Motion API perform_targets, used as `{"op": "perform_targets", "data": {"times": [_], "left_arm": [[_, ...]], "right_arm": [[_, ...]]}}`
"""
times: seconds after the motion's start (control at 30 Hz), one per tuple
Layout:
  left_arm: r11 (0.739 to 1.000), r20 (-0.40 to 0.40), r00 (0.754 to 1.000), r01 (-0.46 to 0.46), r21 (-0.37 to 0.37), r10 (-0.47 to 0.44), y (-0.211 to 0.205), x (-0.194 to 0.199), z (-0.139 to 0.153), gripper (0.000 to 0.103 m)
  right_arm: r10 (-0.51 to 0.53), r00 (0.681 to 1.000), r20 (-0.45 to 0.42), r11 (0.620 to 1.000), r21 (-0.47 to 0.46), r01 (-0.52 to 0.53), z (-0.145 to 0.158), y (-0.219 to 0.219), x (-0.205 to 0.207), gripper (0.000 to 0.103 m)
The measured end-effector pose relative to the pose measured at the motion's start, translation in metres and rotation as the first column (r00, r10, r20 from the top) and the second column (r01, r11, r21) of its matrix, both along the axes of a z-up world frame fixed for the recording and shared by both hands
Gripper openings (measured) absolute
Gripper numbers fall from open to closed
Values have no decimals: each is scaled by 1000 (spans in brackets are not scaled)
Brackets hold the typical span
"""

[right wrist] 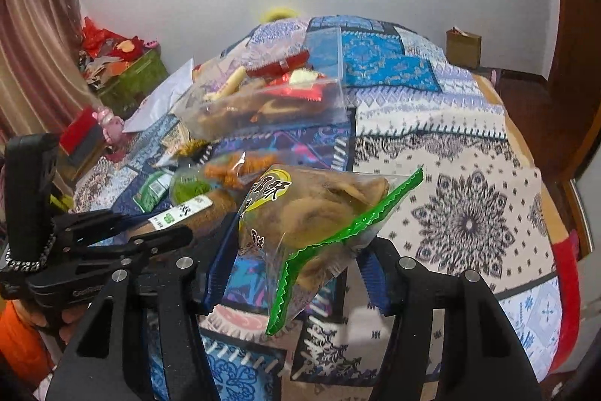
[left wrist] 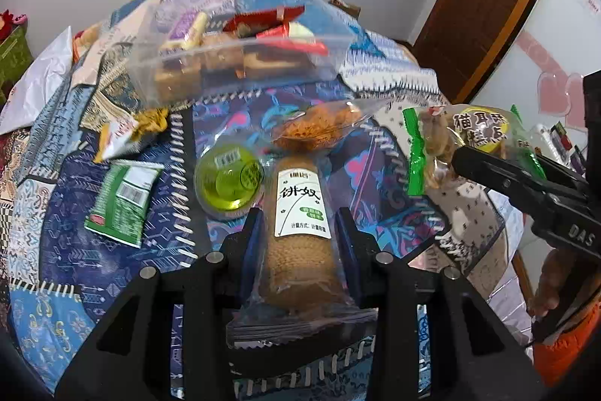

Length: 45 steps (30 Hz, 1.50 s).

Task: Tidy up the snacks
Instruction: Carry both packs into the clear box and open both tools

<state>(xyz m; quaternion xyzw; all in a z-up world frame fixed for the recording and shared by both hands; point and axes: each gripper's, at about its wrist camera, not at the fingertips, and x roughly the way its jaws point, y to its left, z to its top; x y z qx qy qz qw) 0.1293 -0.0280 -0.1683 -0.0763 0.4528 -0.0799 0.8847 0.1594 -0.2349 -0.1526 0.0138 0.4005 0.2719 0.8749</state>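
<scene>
My left gripper (left wrist: 298,224) is shut on a long brown biscuit pack with a white label (left wrist: 300,232), held above the patchwork cloth (left wrist: 75,232). My right gripper (right wrist: 296,250) is shut on a clear bag of brown pastries with green sealed ends (right wrist: 319,213); the bag also shows at the right of the left wrist view (left wrist: 462,145). A clear plastic box (left wrist: 233,51) filled with several snacks stands at the back, also in the right wrist view (right wrist: 263,100).
On the cloth lie a green jelly cup (left wrist: 229,179), a green packet (left wrist: 124,202), a bag of orange snacks (left wrist: 315,126) and a yellow-white wrapper (left wrist: 120,138). A white bag (left wrist: 33,81) lies far left. A wooden door (left wrist: 488,6) stands right.
</scene>
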Motion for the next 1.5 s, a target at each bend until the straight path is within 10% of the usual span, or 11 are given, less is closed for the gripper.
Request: {"op": "perform_targets", "data": {"times": [0.67, 1.5], "left_arm": [[995, 213, 973, -95, 4, 92, 43, 0, 78, 38], [964, 254, 934, -264, 14, 252, 119, 134, 71, 38]], "right_arm": [[31, 997, 76, 999, 30, -33, 32, 32, 38, 56], [96, 990, 105, 995, 31, -99, 37, 123, 147, 56]]}}
